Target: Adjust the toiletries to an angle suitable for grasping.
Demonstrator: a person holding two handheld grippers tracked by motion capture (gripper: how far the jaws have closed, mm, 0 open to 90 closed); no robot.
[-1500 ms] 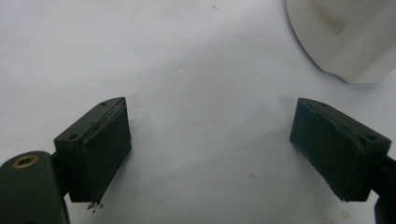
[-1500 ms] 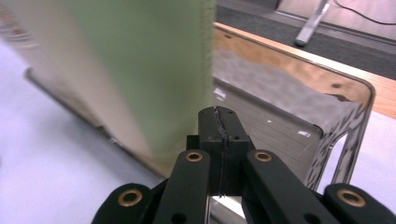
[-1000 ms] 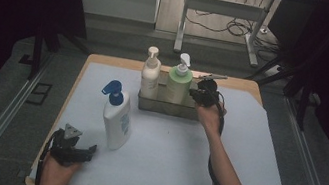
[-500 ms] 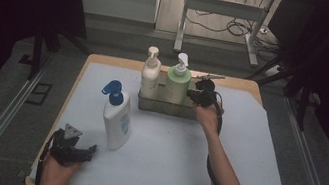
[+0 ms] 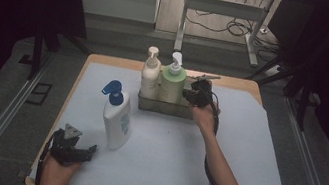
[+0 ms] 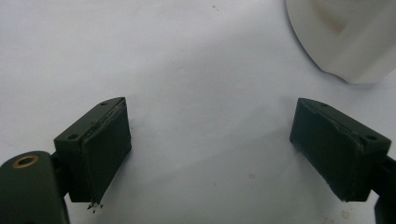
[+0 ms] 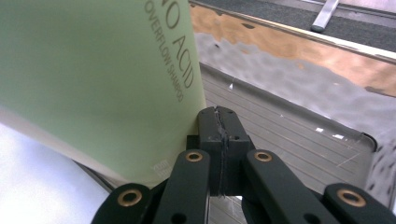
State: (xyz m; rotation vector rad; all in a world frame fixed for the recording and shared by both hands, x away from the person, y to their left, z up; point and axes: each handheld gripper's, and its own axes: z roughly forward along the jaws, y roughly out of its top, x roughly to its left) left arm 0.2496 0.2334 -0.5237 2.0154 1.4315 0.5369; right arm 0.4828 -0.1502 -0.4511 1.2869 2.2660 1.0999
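Nudging step, I judge: right gripper (image 7: pixel 219 122) (jaws pressed together, empty) touches the pale green shampoo pump bottle (image 5: pixel 172 82) standing in the metal tray (image 5: pixel 162 106); next, spread to grasp

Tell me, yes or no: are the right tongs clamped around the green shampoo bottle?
No. The right tongs are shut pad to pad on nothing, with the green shampoo bottle beside them, inside the metal tray.

High view sits above the near edge, looking forward and down at the table (image 5: pixel 266 140); both gripper views ride in close, sharing the green bottle (image 5: pixel 172 84) and white bottle (image 6: pixel 345 37) with it
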